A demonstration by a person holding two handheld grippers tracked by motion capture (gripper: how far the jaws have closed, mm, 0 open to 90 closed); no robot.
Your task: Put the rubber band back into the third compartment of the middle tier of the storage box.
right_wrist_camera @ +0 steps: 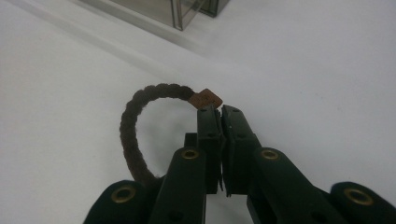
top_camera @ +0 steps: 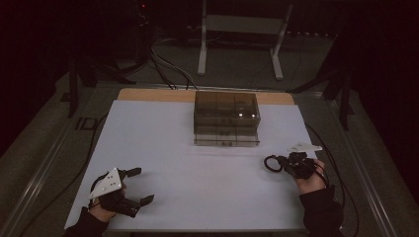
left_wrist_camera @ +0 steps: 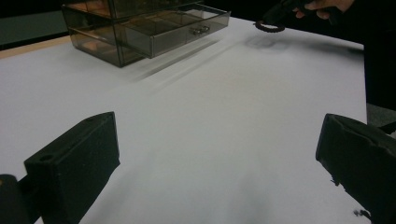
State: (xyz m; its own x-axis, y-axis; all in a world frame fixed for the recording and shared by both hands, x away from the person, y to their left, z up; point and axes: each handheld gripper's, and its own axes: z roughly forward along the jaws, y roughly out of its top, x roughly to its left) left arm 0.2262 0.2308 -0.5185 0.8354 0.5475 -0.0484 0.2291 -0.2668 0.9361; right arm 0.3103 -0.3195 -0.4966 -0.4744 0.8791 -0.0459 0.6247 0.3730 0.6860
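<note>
The right hand-held gripper (right_wrist_camera: 219, 112) is clamped on a braided loop (right_wrist_camera: 135, 121), the left (top_camera: 132, 186) gaping idle, the drawer box (top_camera: 226, 118) seemingly unreached.

Black hand-held gripper (right_wrist_camera: 221, 110), brass rivets, dark sleeves (top_camera: 322, 210).

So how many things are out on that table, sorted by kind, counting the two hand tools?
Grippers: 2, the left gripper open, the right gripper shut on the ring
Braided ring: 1
Clear drawer box: 1
Total: 4
</note>
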